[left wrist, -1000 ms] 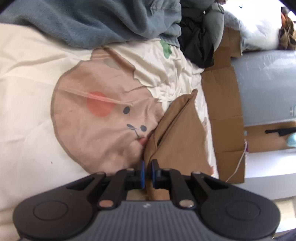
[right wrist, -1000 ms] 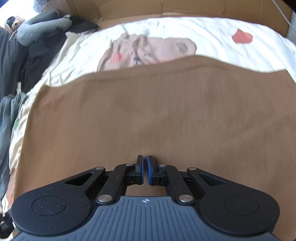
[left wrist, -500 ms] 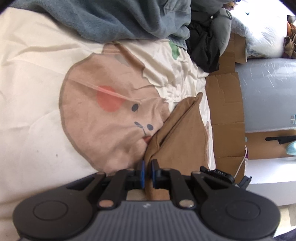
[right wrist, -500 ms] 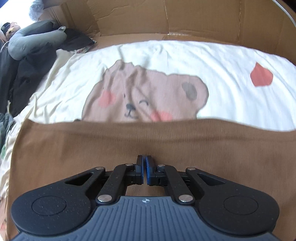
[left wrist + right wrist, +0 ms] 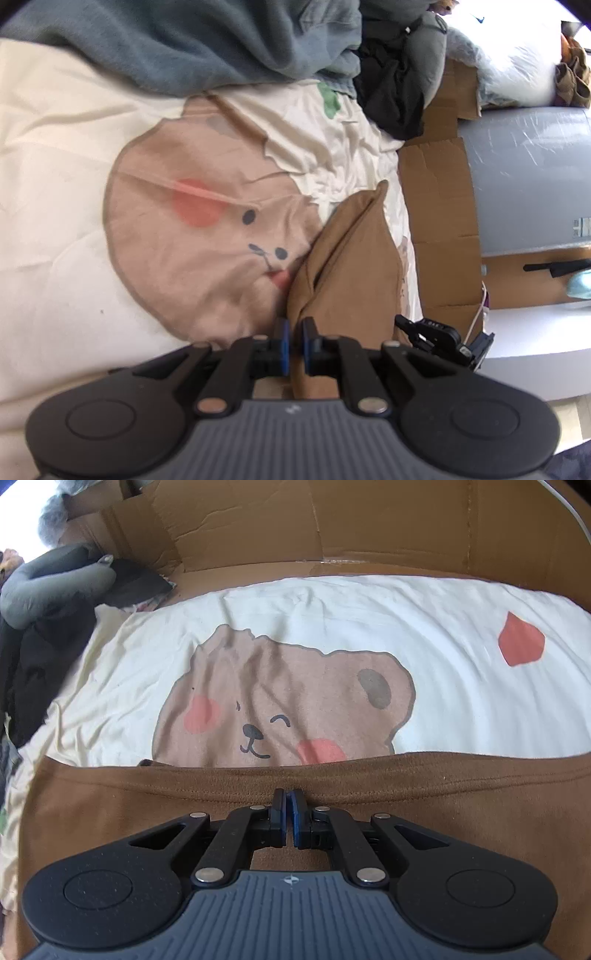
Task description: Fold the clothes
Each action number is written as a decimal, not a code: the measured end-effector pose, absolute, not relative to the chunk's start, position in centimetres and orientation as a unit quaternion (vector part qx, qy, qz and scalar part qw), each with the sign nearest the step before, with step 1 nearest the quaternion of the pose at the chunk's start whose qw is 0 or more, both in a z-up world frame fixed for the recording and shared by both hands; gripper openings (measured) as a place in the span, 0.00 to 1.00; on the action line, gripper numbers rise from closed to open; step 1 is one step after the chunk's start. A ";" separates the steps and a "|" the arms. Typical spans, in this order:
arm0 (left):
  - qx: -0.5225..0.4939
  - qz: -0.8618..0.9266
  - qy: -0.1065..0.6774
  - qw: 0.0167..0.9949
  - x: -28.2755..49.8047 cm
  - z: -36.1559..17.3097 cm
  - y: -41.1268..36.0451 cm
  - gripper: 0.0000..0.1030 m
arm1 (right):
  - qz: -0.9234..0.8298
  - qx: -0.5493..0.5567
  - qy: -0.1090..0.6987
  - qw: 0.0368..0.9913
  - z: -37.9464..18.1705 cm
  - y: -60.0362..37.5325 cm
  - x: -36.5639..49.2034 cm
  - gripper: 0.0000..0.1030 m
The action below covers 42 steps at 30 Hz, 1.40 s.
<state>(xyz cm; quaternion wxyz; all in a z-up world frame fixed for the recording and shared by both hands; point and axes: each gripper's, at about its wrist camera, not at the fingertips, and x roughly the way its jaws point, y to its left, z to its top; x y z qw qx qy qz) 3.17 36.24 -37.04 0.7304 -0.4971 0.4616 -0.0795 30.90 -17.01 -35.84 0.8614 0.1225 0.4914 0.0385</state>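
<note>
While both pinched tight on the brown garment (image 5: 424, 805): left gripper (image 5: 293, 341), right gripper (image 5: 290, 818), bear-print bedsheet (image 5: 332, 605) just ahead.

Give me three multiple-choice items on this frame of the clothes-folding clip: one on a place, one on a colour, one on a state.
1. Where does the grey-blue blanket lie in the left wrist view?
A. Along the top, beyond the bear print
B. Under the gripper
C. On the cardboard

2. What colour is the garment being handled?
A. Navy
B. Brown
C. White

3. How does the right gripper stand?
A. Wide open above the sheet
B. Out of view
C. Shut on the garment's stitched hem

Answers:
1 A, since the blanket is heaped across the top edge, past the bear print on the cream sheet.
2 B, as the cloth is brown in both views.
3 C, because its blue pads meet at the hem; the left gripper likewise pinches a fold of the same cloth.
</note>
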 end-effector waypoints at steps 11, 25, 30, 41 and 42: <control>-0.485 -0.098 0.448 0.745 4.4 -33.3 34.6 0.07 | 0.098 0.114 0.479 0.865 -30.5 -17.0 25.7 0.49; -0.449 -0.120 0.468 0.752 7.5 -29.0 30.5 0.06 | 0.243 0.095 0.469 0.844 -25.2 -11.8 16.0 0.49; -0.436 -0.135 0.477 0.751 8.7 -27.9 29.3 0.06 | 0.295 0.060 0.457 0.837 -24.6 -8.2 12.6 0.49; -0.408 -0.150 0.504 0.746 10.7 -26.3 27.2 0.06 | 0.331 0.024 0.440 0.834 -25.0 -3.4 9.5 0.49; -0.408 -0.151 0.504 0.746 10.9 -26.2 27.1 0.06 | 0.326 0.019 0.437 0.838 -24.9 -3.1 9.5 0.49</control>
